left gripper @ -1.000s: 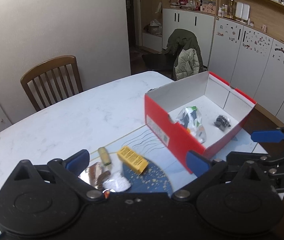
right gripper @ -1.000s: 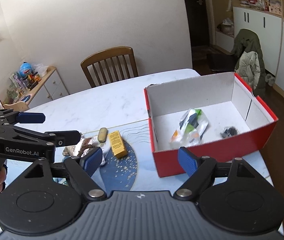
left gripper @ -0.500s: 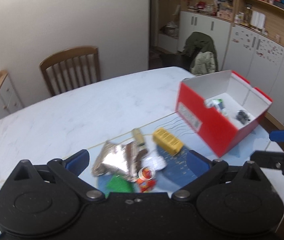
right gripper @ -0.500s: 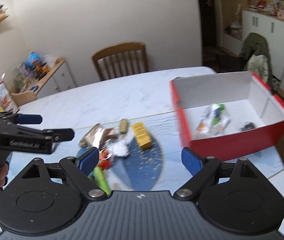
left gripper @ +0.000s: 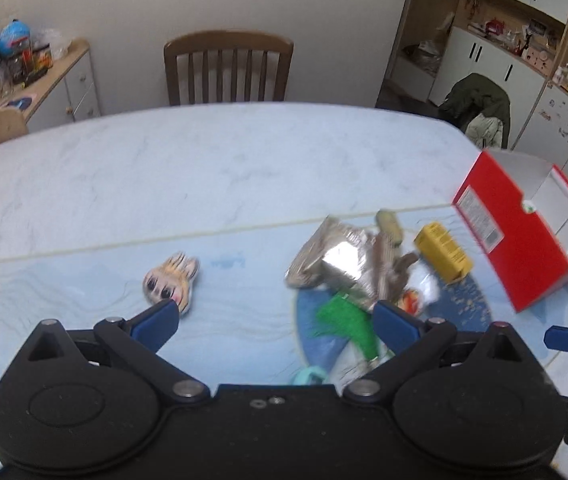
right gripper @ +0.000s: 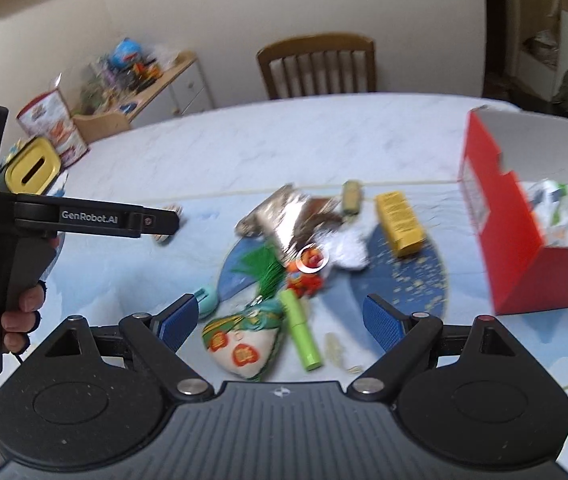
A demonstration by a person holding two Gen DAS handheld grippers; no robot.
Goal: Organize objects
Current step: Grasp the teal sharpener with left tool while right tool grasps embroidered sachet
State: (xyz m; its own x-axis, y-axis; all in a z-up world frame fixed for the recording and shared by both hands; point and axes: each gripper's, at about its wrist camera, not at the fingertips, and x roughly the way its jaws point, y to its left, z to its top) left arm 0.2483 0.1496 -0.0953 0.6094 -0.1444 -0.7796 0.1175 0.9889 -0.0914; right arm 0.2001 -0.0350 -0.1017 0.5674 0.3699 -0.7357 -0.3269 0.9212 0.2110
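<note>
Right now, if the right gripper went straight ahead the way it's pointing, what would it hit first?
Probably the green tube and the pouch beside it: both lie between the open fingers of the right gripper. Depth is hard to judge, so it might pass above them.

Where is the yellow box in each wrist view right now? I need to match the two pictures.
Left wrist: the yellow box lies right of centre, just left of the red box.
Right wrist: yellow box right of centre, above the right gripper.
Shared landmark: the red box, right of it in both.
</note>
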